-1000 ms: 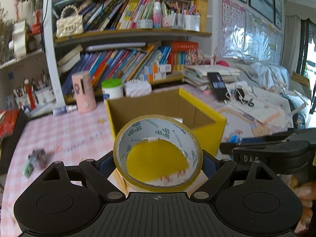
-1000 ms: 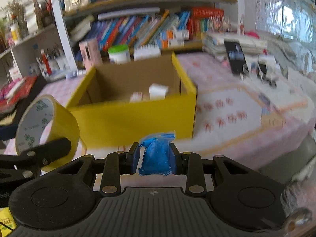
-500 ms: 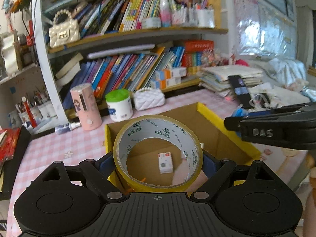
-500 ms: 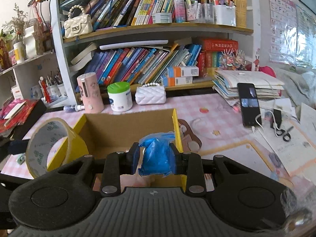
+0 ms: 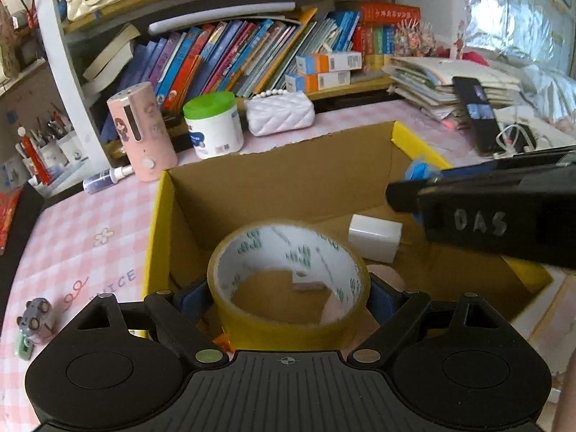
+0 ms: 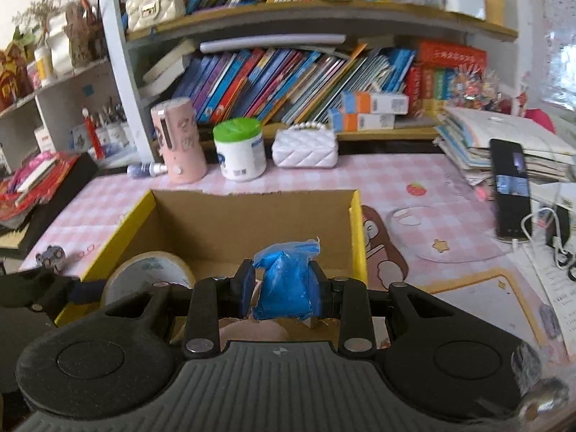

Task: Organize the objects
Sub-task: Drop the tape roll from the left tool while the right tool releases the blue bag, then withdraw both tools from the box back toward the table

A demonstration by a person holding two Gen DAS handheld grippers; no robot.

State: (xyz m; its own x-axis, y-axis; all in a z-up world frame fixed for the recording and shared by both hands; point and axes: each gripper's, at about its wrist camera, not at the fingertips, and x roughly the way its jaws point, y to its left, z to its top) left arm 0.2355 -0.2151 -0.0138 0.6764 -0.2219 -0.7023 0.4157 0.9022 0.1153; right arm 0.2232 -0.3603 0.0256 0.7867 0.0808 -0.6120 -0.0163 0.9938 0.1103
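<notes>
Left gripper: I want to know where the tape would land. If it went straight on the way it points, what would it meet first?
Probably the box floor near the small white carton; the left gripper holds the tape over the open box. Depth is unclear.

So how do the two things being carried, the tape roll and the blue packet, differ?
The tape roll is a stiff yellowish ring with a hollow middle; the blue packet is a soft, crinkled plastic bundle. The roll is wide, so the left tool grips it with fingers far apart; the packet is narrow, so the right tool pinches it nearly closed. Both are held over the open cardboard box.
</notes>
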